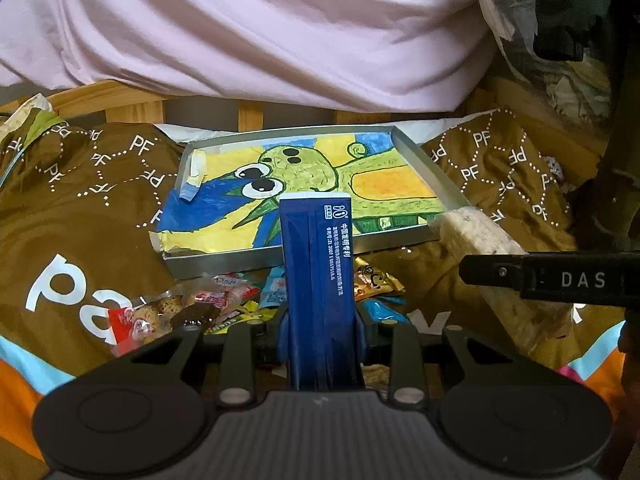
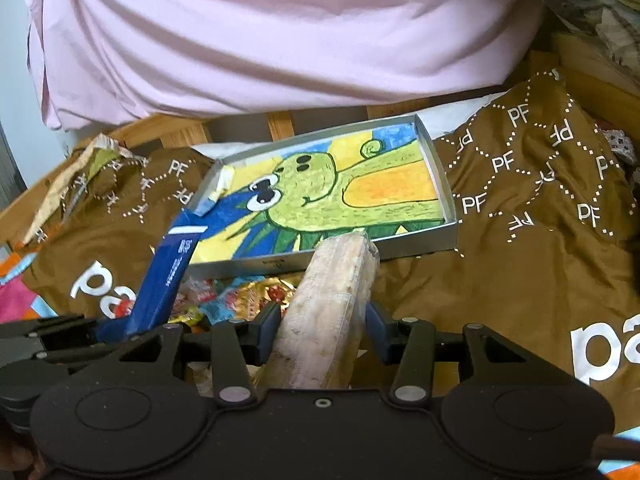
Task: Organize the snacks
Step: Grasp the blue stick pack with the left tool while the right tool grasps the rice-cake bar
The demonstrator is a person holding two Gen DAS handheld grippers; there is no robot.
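Observation:
My left gripper is shut on a tall blue snack box with white print, held upright above the snack pile. It also shows in the right wrist view. My right gripper is shut on a long pale rice-cracker pack in clear wrap, also seen in the left wrist view. Both point toward a shallow silver tray lined with a green cartoon drawing, also seen in the right wrist view. A pile of small wrapped snacks lies in front of the tray.
A brown printed cloth covers the surface. A pink sheet hangs behind over a wooden frame. A strip of tape sticks up in the tray's left corner. Dark clutter stands at far right.

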